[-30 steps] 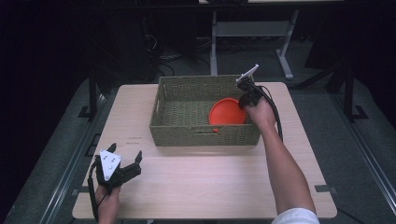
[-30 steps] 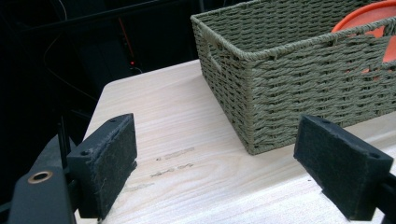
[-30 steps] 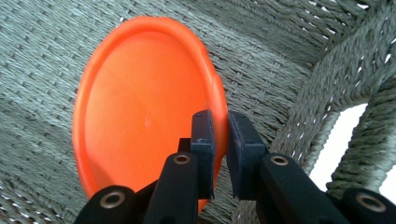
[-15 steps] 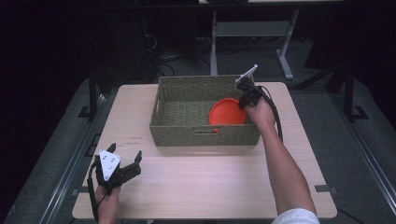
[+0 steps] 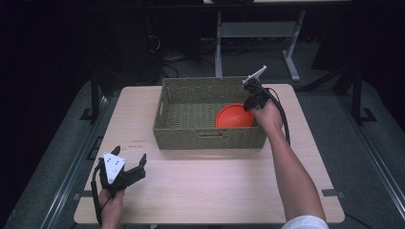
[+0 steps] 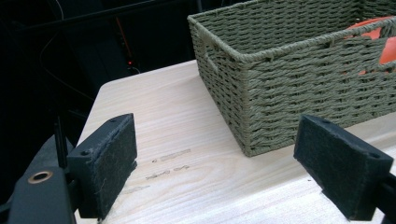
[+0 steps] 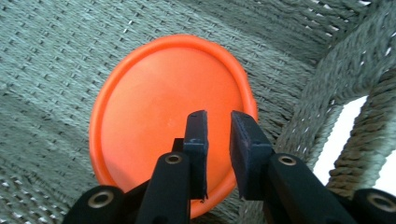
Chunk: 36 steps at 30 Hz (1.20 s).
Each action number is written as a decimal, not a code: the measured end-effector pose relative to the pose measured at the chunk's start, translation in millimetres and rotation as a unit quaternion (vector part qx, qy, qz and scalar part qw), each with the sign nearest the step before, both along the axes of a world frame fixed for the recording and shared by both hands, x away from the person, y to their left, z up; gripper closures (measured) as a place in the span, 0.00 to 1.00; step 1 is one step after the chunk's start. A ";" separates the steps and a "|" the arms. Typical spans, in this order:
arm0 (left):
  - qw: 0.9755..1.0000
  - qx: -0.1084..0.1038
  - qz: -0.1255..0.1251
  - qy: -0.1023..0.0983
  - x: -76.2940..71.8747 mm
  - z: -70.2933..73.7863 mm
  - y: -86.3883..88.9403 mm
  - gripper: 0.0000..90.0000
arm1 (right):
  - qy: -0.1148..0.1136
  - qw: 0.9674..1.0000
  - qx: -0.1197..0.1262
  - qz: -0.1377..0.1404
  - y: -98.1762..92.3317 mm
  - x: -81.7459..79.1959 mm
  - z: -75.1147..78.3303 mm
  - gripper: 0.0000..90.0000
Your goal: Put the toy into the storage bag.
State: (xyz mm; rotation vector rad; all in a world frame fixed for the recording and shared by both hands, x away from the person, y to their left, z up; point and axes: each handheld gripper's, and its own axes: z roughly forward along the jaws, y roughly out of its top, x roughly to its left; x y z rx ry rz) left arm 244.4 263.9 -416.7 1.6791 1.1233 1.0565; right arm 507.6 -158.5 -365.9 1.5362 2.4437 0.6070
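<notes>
An orange plate (image 5: 233,117) lies in the right end of a woven olive basket (image 5: 191,136). My right gripper (image 5: 247,107) reaches down into the basket at the plate's right edge. In the right gripper view its jaws (image 7: 218,121) stand a narrow gap apart over the plate (image 7: 163,107); they have just been opening, and the pads press on nothing. The left gripper (image 5: 129,153) rests open at the table's front left, holding nothing. Its view looks between wide pads (image 6: 215,154) toward the basket's corner (image 6: 289,93).
The light wooden table (image 5: 215,186) has bare wood in front of the basket and to its left. Dark floor, a metal stand (image 5: 253,33) and cables lie beyond the far edge. The basket's wall (image 7: 355,70) rises close on the right of my right jaws.
</notes>
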 end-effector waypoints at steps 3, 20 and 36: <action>1.000 -0.002 0.000 -0.001 0.5 -0.4 -1.2 0.14 | -0.001 1.000 0.009 0.004 -0.8 -1.2 1.5 0.82; 1.000 -0.004 -0.002 0.000 0.7 -0.5 -1.8 0.14 | -0.001 0.997 0.075 0.015 -5.1 -10.5 15.0 0.67; 1.000 -0.004 -0.002 -0.001 -1.0 -0.4 -1.5 0.14 | 0.016 0.992 0.119 0.035 -6.0 -14.0 17.0 0.39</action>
